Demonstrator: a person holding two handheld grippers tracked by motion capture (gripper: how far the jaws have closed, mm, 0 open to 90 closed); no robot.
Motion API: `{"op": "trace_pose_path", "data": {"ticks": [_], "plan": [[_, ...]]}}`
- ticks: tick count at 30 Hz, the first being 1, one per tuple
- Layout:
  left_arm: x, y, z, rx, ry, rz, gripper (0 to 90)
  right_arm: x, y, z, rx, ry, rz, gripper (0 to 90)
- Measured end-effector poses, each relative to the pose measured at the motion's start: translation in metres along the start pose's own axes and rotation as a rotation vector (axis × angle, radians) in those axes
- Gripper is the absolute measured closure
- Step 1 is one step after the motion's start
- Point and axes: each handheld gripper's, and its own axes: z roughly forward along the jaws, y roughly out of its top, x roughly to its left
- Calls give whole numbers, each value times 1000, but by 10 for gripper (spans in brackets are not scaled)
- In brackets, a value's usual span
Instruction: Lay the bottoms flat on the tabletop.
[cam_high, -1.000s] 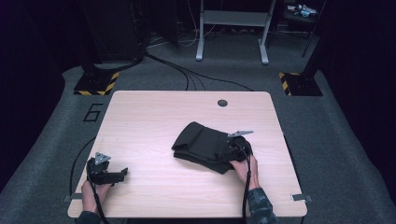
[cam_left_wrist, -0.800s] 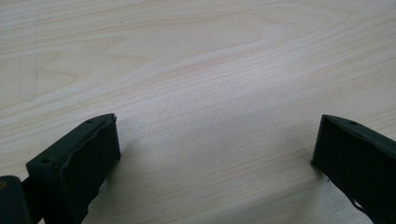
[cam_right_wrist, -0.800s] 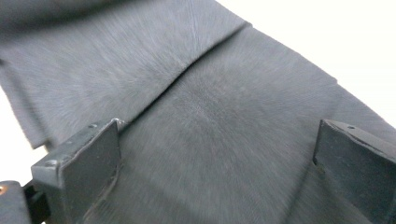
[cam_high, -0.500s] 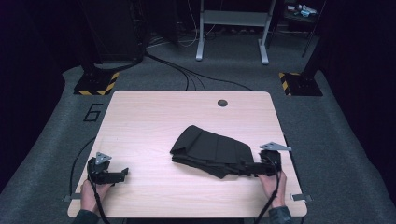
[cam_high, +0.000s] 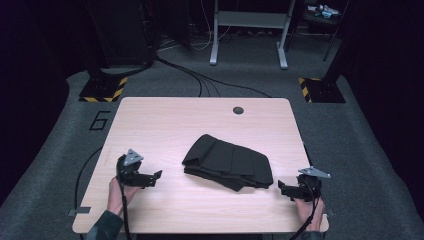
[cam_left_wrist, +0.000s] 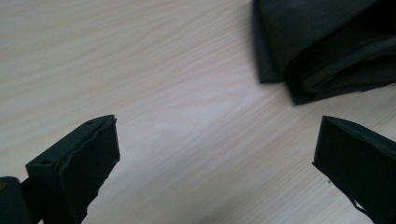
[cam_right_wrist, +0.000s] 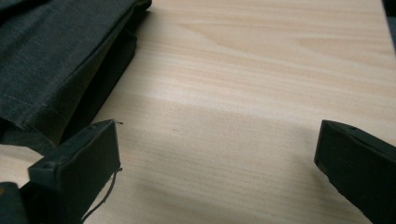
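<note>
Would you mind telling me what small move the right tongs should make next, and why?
Probably ease the right tongs toward the folded black cloth and take its near edge: their jaws stand open and empty over bare table, just beside the cloth.

The high view is dim at its borders: the room around the tabletop (cam_high: 165, 125) sinks into near black, while the pale wood itself is evenly lit from above with no hard glare. The dark folded cloth (cam_high: 227, 161) shows little inner detail there and casts only a thin shadow. The picture is soft and slightly grainy. In the left gripper view and the right gripper view the light is brighter and diffuse; wood grain is fairly sharp, the near black jaws are blurred, and faint soft shadows lie across the wood.
</note>
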Motion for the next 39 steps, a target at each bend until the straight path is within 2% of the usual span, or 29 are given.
{"op": "trace_pose_path", "data": {"ticks": [4,7,9,10,11,17,20,21,22,26,28,29,30,32,33,36,37,39], "plan": [[-31,32,14,0,-61,88,1,-1,-1,3,8,-6,-2,2],[-50,48,24,-17,-89,118,1,1,-2,3,2,-15,-15,16],[-63,57,30,-18,-112,146,1,1,-2,5,24,-15,-28,13],[-75,64,37,-24,-129,162,1,1,-2,6,28,-17,-31,12],[-75,64,37,-24,-129,162,1,1,-2,6,28,-17,-31,12],[-111,85,50,-35,-181,235,1,1,-2,6,28,-21,-33,12],[-131,95,61,-23,-224,274,1,1,-2,6,27,-23,-24,12],[-138,96,65,-15,-241,279,1,1,-2,5,27,-21,-23,12],[-143,97,69,-13,-240,294,1,1,-2,5,27,-20,-20,12],[-171,98,90,29,-297,367,1,1,-2,5,25,-20,-17,14],[-180,97,97,39,-302,381,2,0,-2,5,21,-21,-19,18],[-188,97,102,61,-318,413,2,0,-2,5,20,-23,-18,19],[-193,96,104,71,-325,424,8,0,-2,5,21,-24,-19,19],[-206,95,113,92,-310,482,28,0,-2,5,20,-23,-18,19],[-210,95,117,98,-321,484,49,0,-2,5,20,-24,-18,19],[-216,95,128,120,-314,513,123,0,-2,5,19,-27,-17,22],[-217,94,131,123,-307,506,149,0,-2,5,19,-27,-17,22],[-216,94,133,132,-345,505,197,-1,-2,5,18,-27,-13,24]]}}
